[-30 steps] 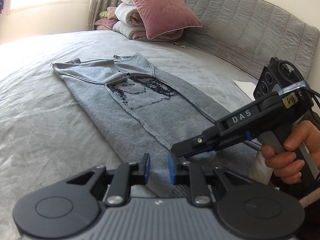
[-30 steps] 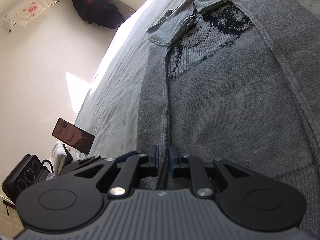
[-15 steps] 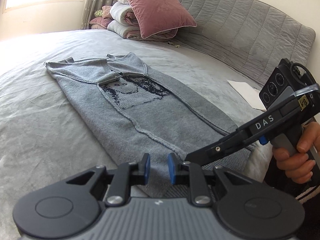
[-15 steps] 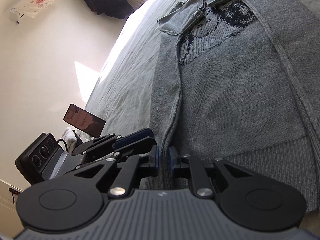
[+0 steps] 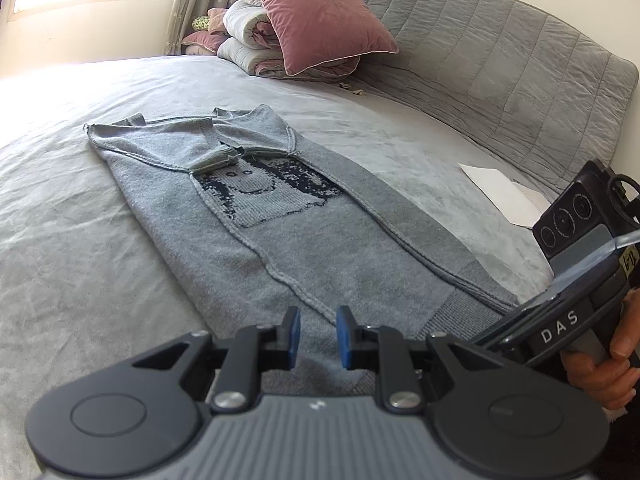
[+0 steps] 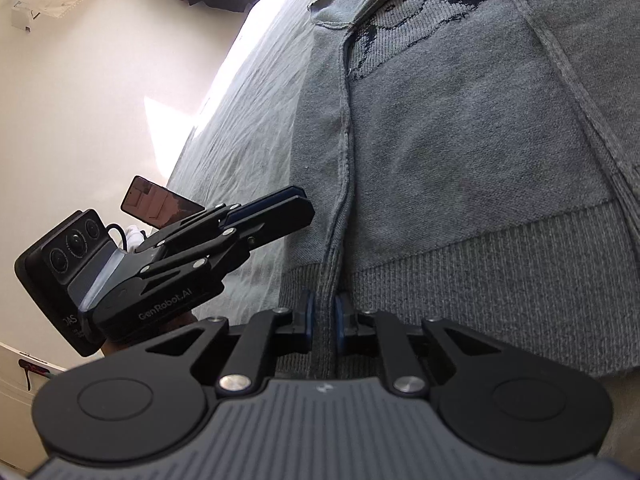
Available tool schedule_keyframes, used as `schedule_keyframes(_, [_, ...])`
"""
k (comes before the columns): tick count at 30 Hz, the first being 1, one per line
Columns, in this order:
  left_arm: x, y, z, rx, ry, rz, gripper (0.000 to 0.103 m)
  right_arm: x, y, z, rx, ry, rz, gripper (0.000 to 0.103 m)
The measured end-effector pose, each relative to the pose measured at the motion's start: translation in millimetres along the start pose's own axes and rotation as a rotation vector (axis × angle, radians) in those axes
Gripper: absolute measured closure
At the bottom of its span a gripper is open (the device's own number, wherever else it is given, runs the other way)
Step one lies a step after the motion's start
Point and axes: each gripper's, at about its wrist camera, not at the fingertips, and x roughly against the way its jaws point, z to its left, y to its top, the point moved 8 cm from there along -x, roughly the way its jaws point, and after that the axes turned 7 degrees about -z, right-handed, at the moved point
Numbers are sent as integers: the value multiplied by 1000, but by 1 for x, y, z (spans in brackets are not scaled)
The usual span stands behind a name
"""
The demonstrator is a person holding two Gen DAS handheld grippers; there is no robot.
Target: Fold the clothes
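A: On the bed, filling most of the grey cover, the sweater lies flat, collar at the far end and ribbed hem at the near edge; why so narrow?

B: Both side panels and the sleeves are already turned in over the body, so only a strip of the knitted face pattern shows between them; I judge the lengthwise folds done and the crosswise fold, hem toward collar, still to come.

A: And the bedding at the far end?

B: A pink pillow leans on rolled quilts against the padded headboard, well apart from the sweater; a white sheet of paper lies to the right, also clear of it.

A: The tools, then?

B: Both sit low at the hem, which suits lifting it; the left gripper has a small gap between its blue pads, and the knit seems to pass behind them rather than through, so I read it as slightly open and holding nothing, though that is uncertain.

A: The other?

B: The right gripper is nearly closed, a ridge of hem rising into the slit between its pads; it looks pinched on the sweater where the folded panel edge meets the ribbing, a sensible corner to carry.
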Motion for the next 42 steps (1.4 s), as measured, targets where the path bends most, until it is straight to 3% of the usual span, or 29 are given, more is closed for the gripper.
schedule_keyframes(2, [-8, 9, 4, 16, 44, -7, 83, 6, 6, 2, 39, -22, -19, 82])
schedule_keyframes(5, [-20, 22, 10, 41, 110, -15, 80, 20, 27, 1, 109, -78, -86, 60])
schedule_keyframes(12, [-59, 32, 23, 93, 237, 2, 80, 44, 93, -20, 342, -268, -154, 59])
schedule_keyframes(16, [-74, 32, 16, 72, 216, 17, 80, 50, 119, -48, 416, -317, -189, 57])
schedule_keyframes(20, [-81, 26, 0, 17, 150, 47, 80, 50, 122, -76, 363, -296, -189, 57])
schedule_keyframes(25, [-62, 40, -9, 25, 84, -49, 78, 62, 125, -71, 408, -273, -191, 57])
schedule_keyframes(28, [-53, 44, 0, 45, 122, -86, 78, 66, 128, -78, 392, -291, -194, 56])
schedule_keyframes(34, [-56, 22, 21, 153, 178, -72, 79, 68, 125, -84, 411, -301, -185, 56])
schedule_keyframes(42, [-37, 9, -6, 197, 199, -28, 78, 81, 108, -76, 513, -324, -187, 54])
